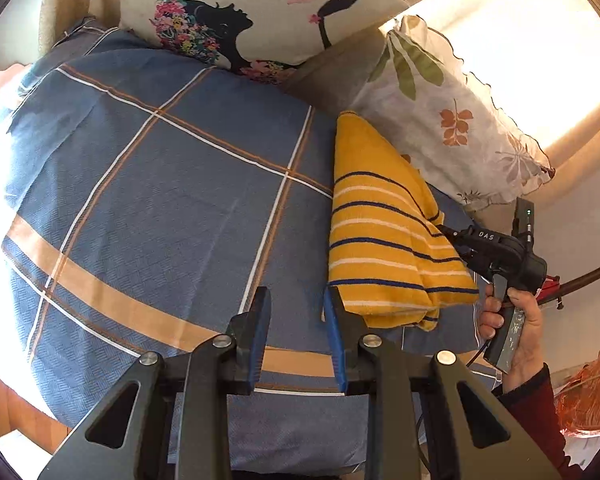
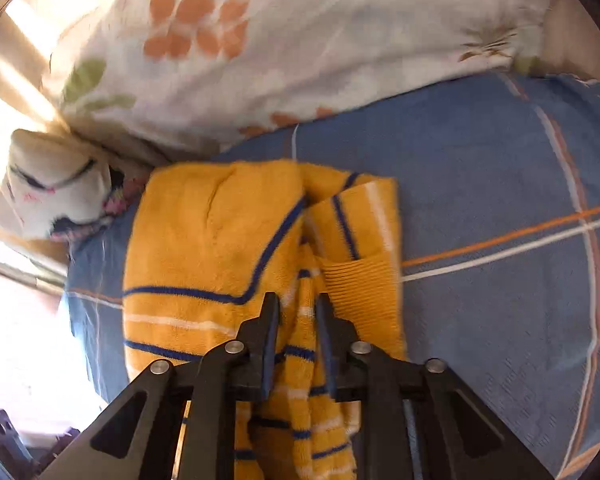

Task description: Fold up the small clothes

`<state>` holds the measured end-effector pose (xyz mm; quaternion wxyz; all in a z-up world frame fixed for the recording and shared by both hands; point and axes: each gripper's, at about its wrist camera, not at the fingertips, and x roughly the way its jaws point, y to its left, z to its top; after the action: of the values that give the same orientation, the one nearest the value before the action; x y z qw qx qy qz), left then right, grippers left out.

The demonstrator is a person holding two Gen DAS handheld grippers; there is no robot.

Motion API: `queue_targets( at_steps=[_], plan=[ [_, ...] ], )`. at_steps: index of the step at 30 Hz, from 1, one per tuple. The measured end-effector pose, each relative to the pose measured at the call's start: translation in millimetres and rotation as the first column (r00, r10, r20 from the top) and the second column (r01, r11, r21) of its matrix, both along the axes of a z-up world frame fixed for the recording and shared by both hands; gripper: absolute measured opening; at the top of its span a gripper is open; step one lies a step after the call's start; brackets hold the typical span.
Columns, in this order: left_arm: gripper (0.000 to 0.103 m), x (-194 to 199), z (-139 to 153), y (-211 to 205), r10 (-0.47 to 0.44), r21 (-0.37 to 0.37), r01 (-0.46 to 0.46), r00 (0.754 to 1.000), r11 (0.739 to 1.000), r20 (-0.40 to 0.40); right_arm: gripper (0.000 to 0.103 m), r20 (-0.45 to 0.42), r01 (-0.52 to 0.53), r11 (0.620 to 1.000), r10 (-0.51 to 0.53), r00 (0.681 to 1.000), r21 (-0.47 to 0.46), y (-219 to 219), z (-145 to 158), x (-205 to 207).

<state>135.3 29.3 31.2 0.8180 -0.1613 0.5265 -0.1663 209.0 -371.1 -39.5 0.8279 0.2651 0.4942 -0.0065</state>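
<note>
Left hand-held gripper (image 1: 296,304) parted and bare over the blue plaid bedsheet (image 1: 160,184), just beside the folded yellow striped garment (image 1: 384,240) lying below the leaf-print pillow (image 1: 452,120), right hand-held gripper (image 2: 298,310) clamped on its bunched fabric.

The left gripper (image 1: 296,300) hovers over the blue plaid bed cover (image 1: 160,200), its 2 fingers (image 1: 260,320) apart and holding nothing. Just right lies the folded yellow striped garment (image 1: 384,232); the right gripper (image 1: 456,240) touches its right edge, beside the leaf-print pillow (image 1: 452,120).
</note>
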Motion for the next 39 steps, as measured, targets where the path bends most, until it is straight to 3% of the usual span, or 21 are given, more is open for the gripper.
queue_targets(
  at_steps=[2, 4, 9, 12, 17, 22, 24, 26, 28, 30, 33, 35, 37, 39],
  plan=[
    [0.027, -1.5, 0.1, -8.3, -0.012, 0.016, 0.012, 1.000, 1.000, 0.004, 0.026, 0.043, 0.028, 0.999, -0.027, 0.999, -0.033, -7.7, 19.2, -17.4],
    [0.028, -1.3, -2.3, -14.0, -0.017, 0.021, 0.017, 1.000, 1.000, -0.005, 0.026, 0.097, 0.008, 1.000, -0.007, 0.995, 0.000, -7.7, 37.7, -29.7],
    [0.028, 0.5, -7.2, -31.4, -0.036, 0.033, 0.037, 0.999, 0.999, -0.025, 0.026, 0.206, -0.139, 0.985, 0.117, 0.972, 0.099, 23.5, 64.2, -46.2],
    [0.030, -0.3, -3.5, -43.4, -0.063, 0.044, 0.063, 0.998, 0.997, -0.012, 0.026, 0.168, -0.195, 0.976, 0.178, 0.970, 0.096, 52.4, 40.3, -39.5],
    [0.040, -3.6, 2.1, -47.2, -0.078, 0.071, 0.076, 0.997, 0.995, 0.021, 0.022, 0.033, -0.078, 0.993, 0.075, 0.997, 0.092, 34.9, -17.7, -52.6],
    [0.041, 3.6, -7.7, -38.4, -0.052, 0.074, 0.053, 0.999, 0.996, -0.014, 0.021, 0.051, -0.018, 0.978, 0.008, 0.999, 0.206, 11.5, -42.2, -76.4],
    [0.041, 7.9, -11.6, -37.4, -0.049, 0.069, 0.051, 0.998, 0.996, -0.027, 0.021, 0.073, -0.012, 0.976, -0.004, 0.997, 0.220, 8.0, -49.3, -80.1],
    [0.041, 12.7, -14.0, -39.4, -0.054, 0.069, 0.057, 0.998, 0.996, -0.031, 0.022, 0.129, -0.043, 0.986, 0.023, 0.991, 0.159, 16.1, -47.0, -85.7],
    [0.041, 18.3, -16.2, -44.3, -0.067, 0.077, 0.069, 0.997, 0.995, -0.029, 0.027, 0.156, -0.092, 0.994, 0.082, 0.984, 0.060, 29.5, -43.3, -87.6],
    [0.041, 25.8, -19.9, -49.6, -0.083, 0.081, 0.085, 0.996, 0.993, -0.030, 0.030, 0.160, -0.115, 0.993, 0.109, 0.981, 0.027, 33.3, -35.9, -90.3],
    [0.042, 42.9, -26.9, -57.5, -0.108, 0.084, 0.111, 0.993, 0.990, -0.036, 0.031, 0.129, -0.079, 0.989, 0.063, 0.990, 0.125, 23.3, -33.5, -88.0],
    [0.042, 56.8, -32.4, -62.1, -0.123, 0.072, 0.126, 0.991, 0.989, -0.043, 0.033, 0.153, -0.039, 0.979, 0.008, 0.988, 0.199, 8.2, -28.0, -92.2],
    [0.049, 73.7, -39.4, -66.8, -0.139, 0.046, 0.142, 0.989, 0.989, -0.056, 0.059, 0.173, 0.003, 0.988, -0.029, 0.985, 0.152, 0.2, -19.3, -92.4],
    [0.053, 91.2, -46.9, -73.7, -0.158, 0.023, 0.160, 0.985, 0.987, -0.063, 0.065, 0.158, 0.038, 0.992, -0.058, 0.986, 0.124, -7.6, -18.7, -86.1]
  ],
)
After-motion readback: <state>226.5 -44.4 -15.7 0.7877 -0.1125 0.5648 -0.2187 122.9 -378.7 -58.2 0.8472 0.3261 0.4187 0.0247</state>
